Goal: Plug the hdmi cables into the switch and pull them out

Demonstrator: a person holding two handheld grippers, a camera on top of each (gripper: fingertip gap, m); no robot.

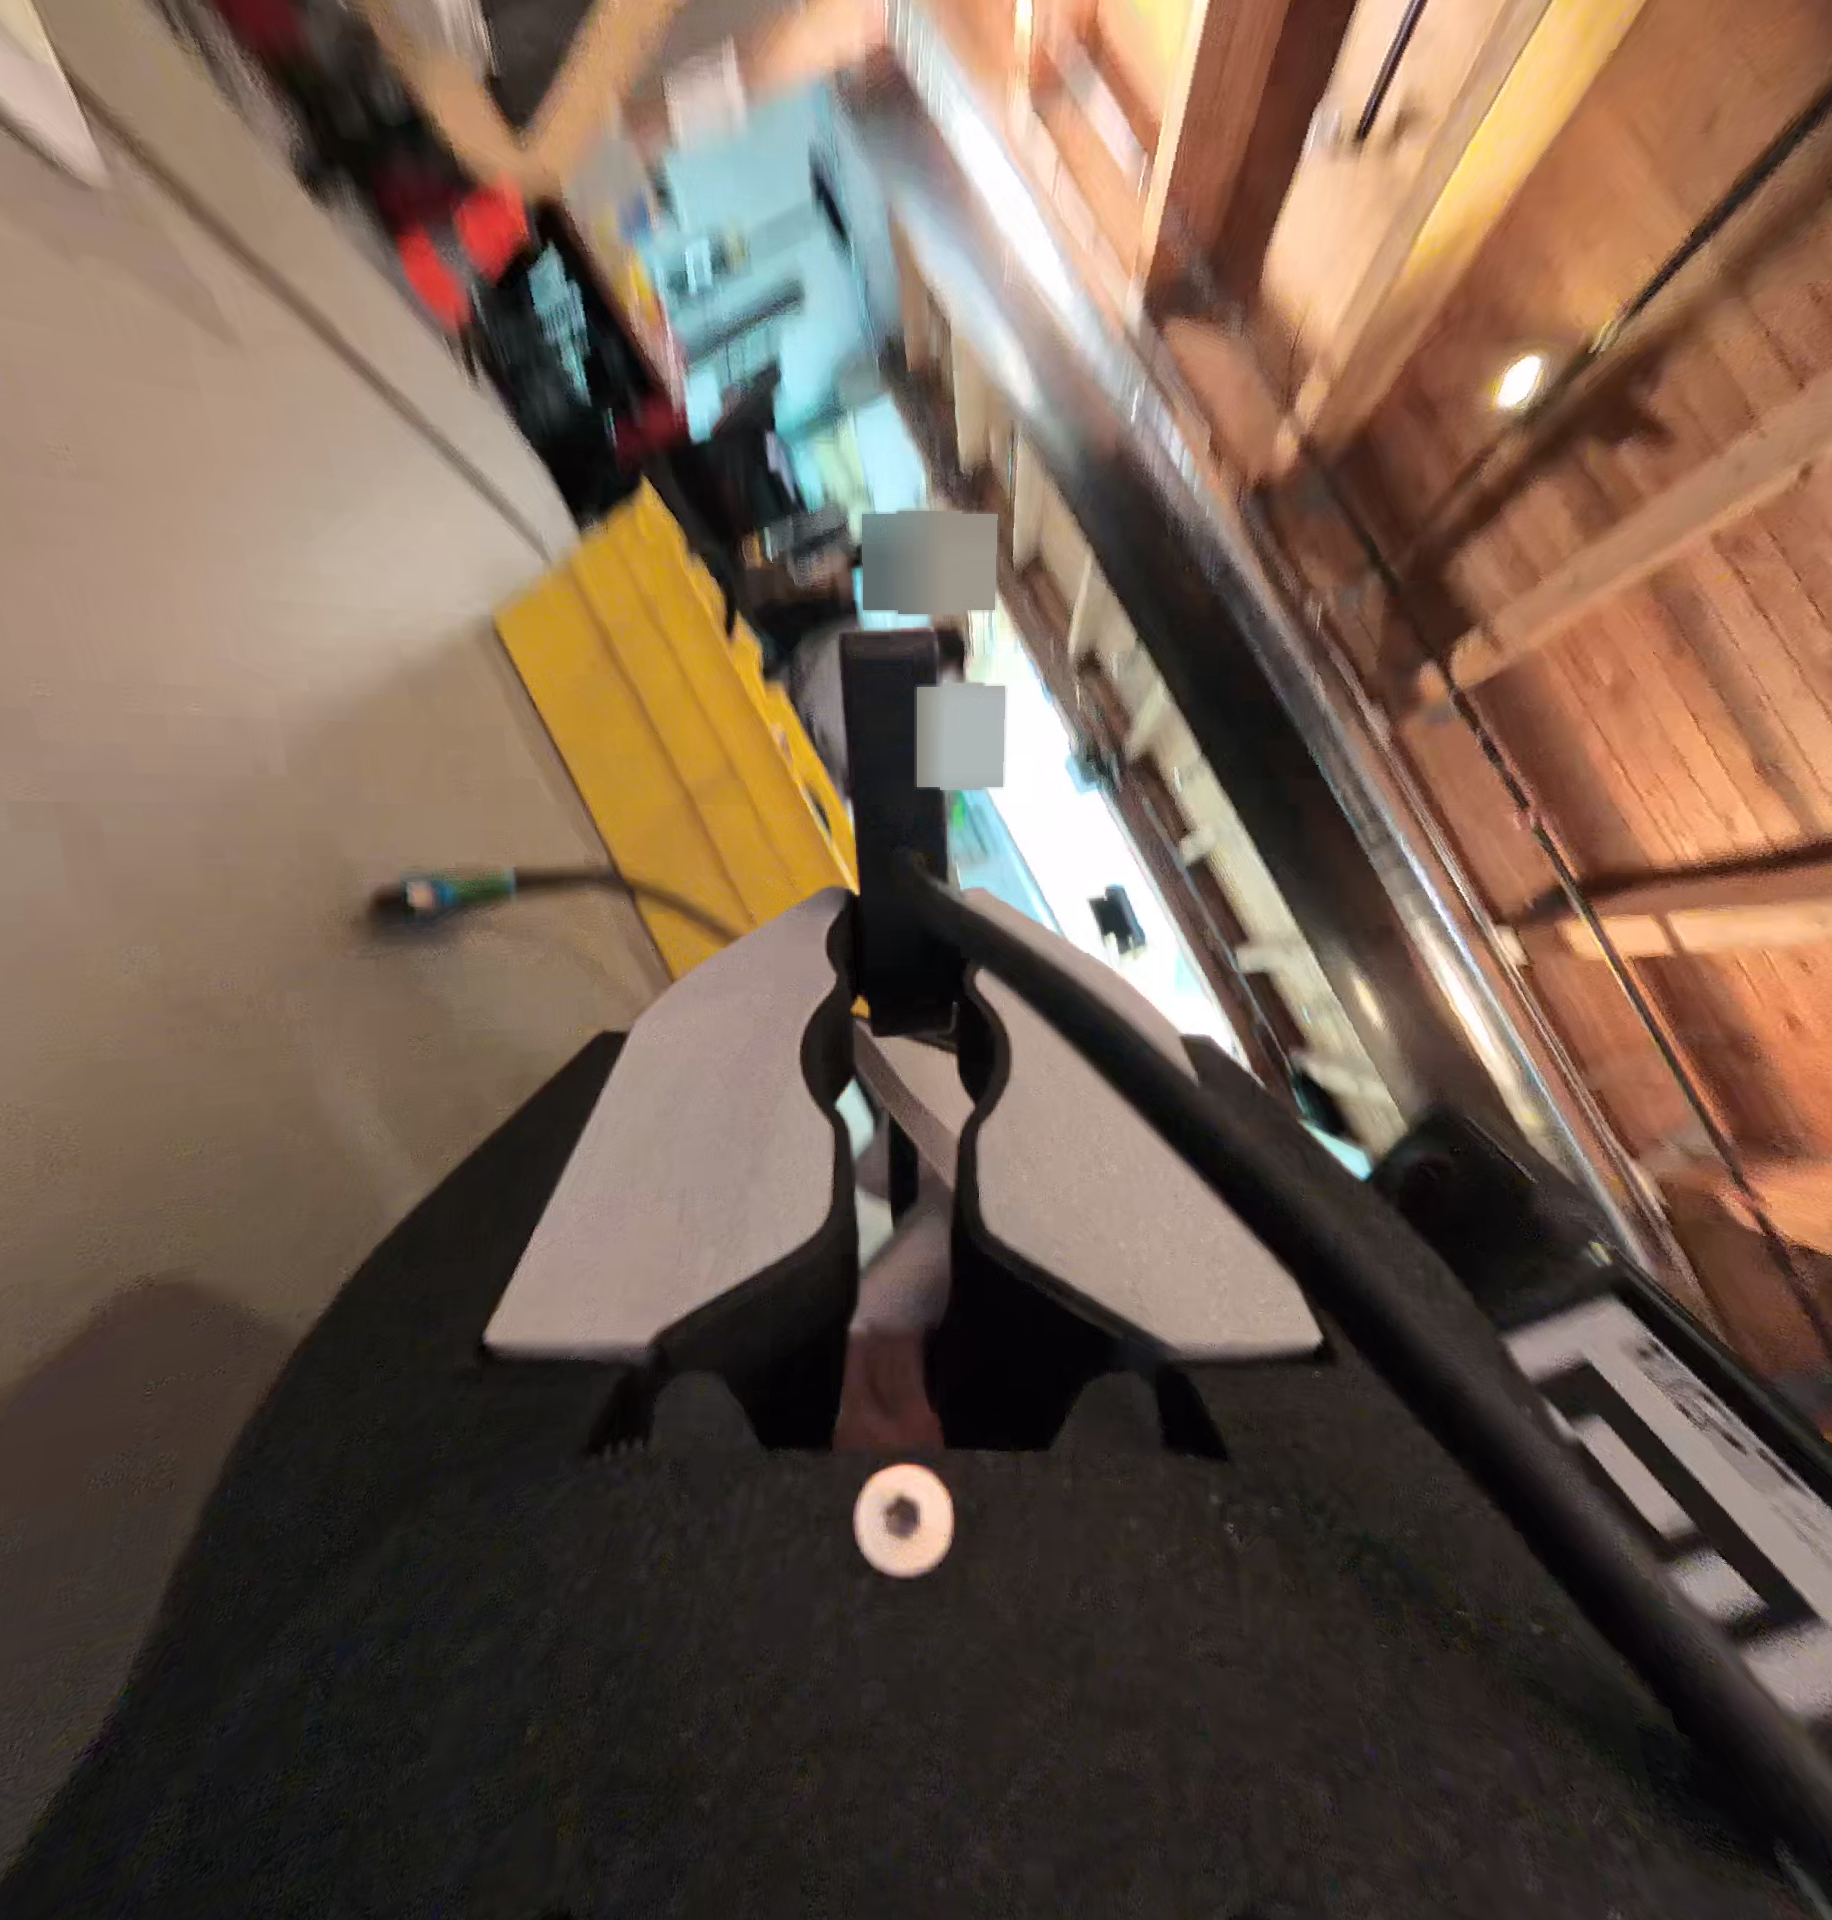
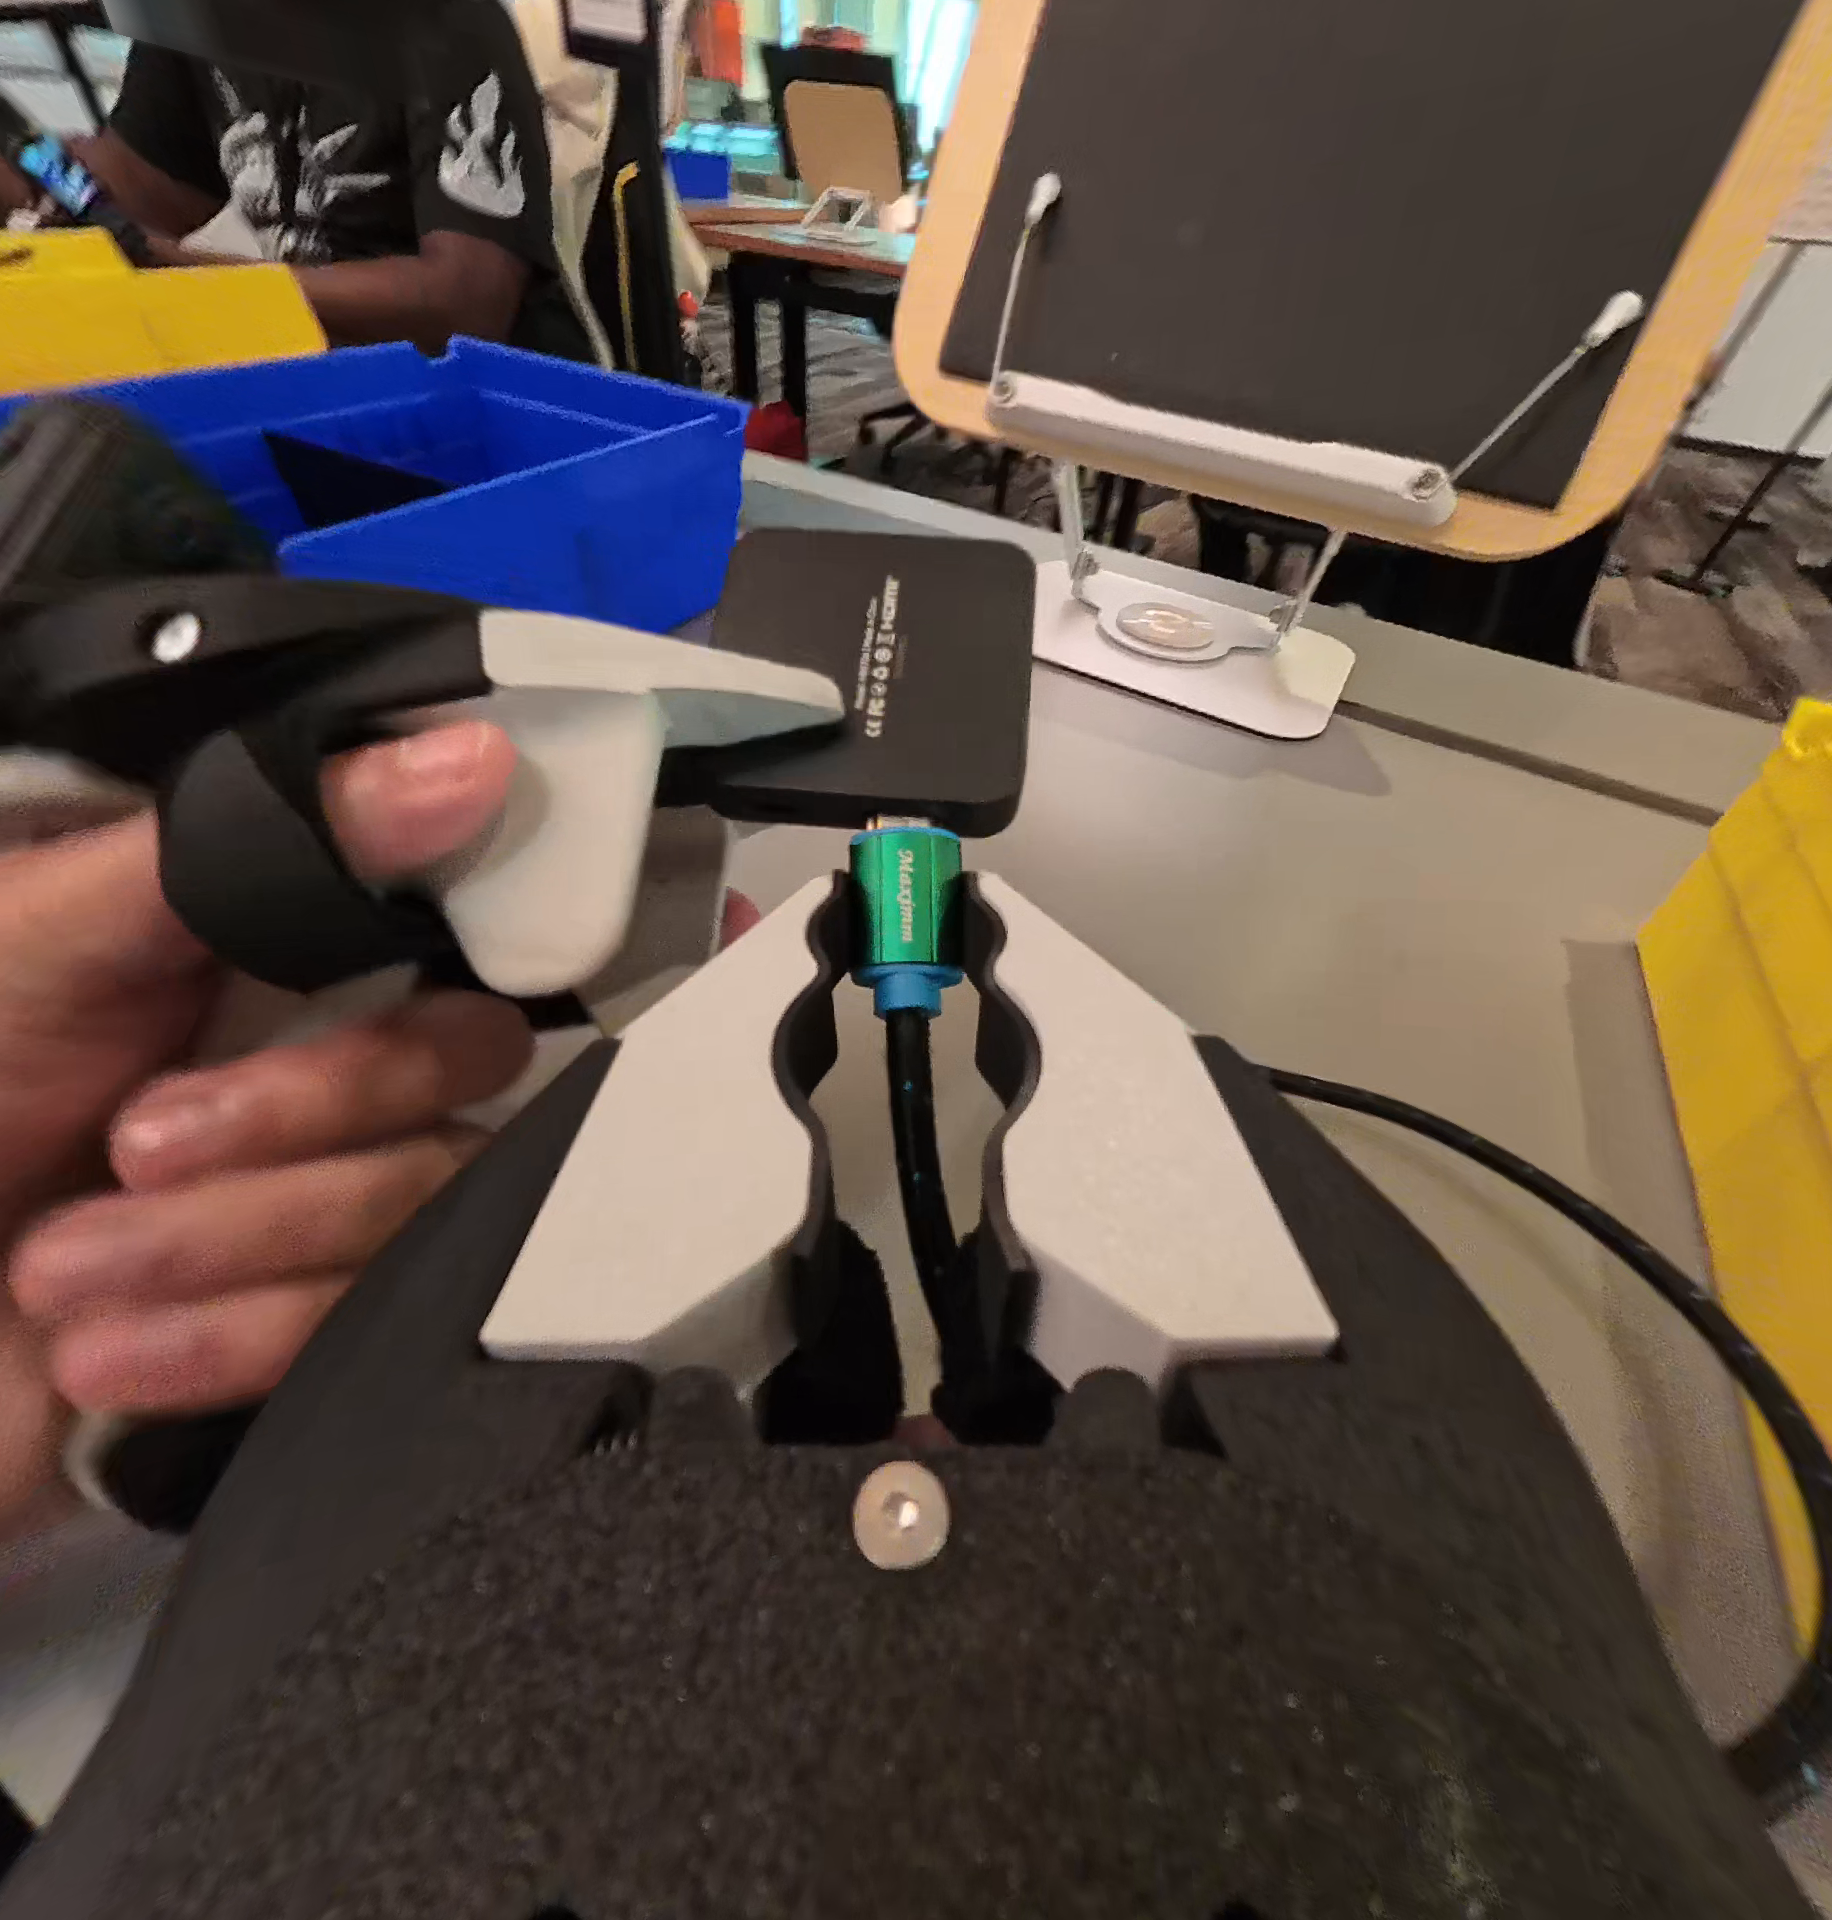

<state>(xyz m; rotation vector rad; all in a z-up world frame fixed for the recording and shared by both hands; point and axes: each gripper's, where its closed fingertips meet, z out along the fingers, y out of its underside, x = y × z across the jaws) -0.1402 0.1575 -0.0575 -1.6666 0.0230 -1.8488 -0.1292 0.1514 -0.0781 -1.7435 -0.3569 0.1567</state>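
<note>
In the right wrist view my right gripper (image 2: 904, 896) is shut on a green HDMI plug (image 2: 904, 914). The plug's metal tip meets the near edge of the black switch (image 2: 891, 644). My left gripper (image 2: 777, 717) comes in from the left and is shut on the switch, holding it above the table. In the left wrist view the switch (image 1: 891, 810) shows edge-on between the left gripper's (image 1: 896, 940) fingertips. A black cable (image 1: 1151, 1081) runs from it over one finger. A second green plug (image 1: 439, 894) lies on the table.
A blue bin (image 2: 517, 478) stands behind the switch, with yellow bins at the far left (image 2: 112, 312) and right (image 2: 1785, 1039). A tablet stand (image 2: 1203, 644) with a dark board stands at the back of the grey table (image 2: 1359, 883). A person sits beyond. The plug's cable (image 2: 1639, 1309) loops at the right. The tips of both grippers are at nearly the same place.
</note>
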